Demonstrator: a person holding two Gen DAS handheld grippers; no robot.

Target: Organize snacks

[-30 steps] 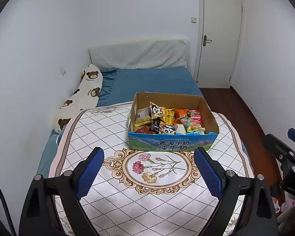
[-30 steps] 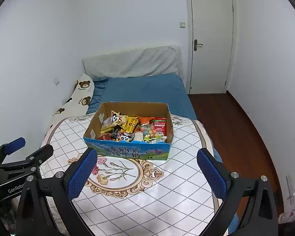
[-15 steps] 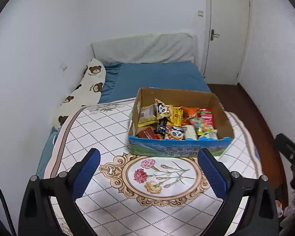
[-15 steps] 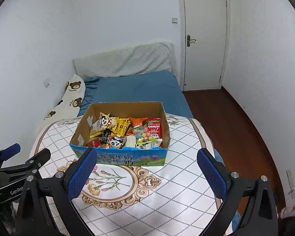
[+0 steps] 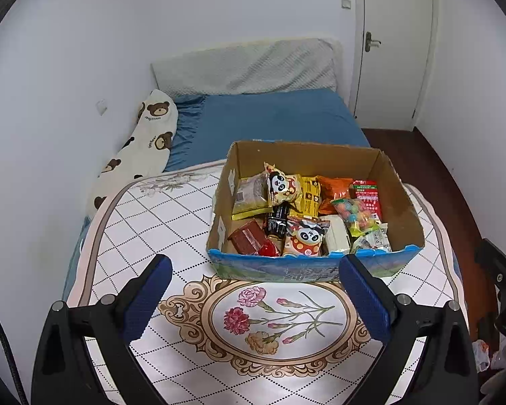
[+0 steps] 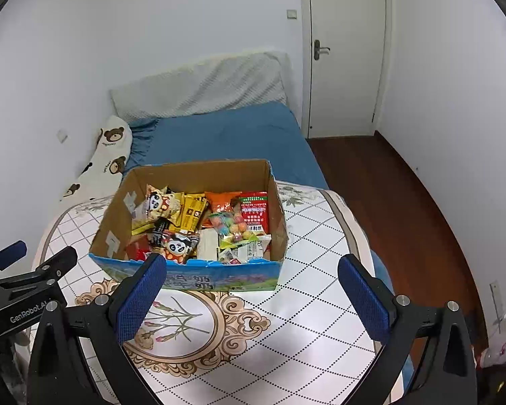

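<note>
An open cardboard box [image 5: 398,199] with a blue printed front stands on a flower-patterned cloth [image 5: 172,229]; it also shows in the right wrist view [image 6: 192,175]. It holds several snack packets: panda packs [image 5: 305,236], a yellow pack [image 5: 308,194], an orange bag [image 5: 334,187], a red pack [image 5: 367,195] and coloured candies [image 5: 354,214]. My left gripper [image 5: 253,298] is open and empty, just short of the box front. My right gripper [image 6: 251,297] is open and empty, also near the box front.
The cloth covers the near end of a bed with a blue sheet [image 5: 270,118]. A bear-print pillow [image 5: 141,148] lies along the left wall. A white door [image 5: 393,47] and dark wood floor [image 6: 398,202] are at the right.
Both grippers have moved forward toward the box, which now looks larger and nearer. Both stay open and empty.
</note>
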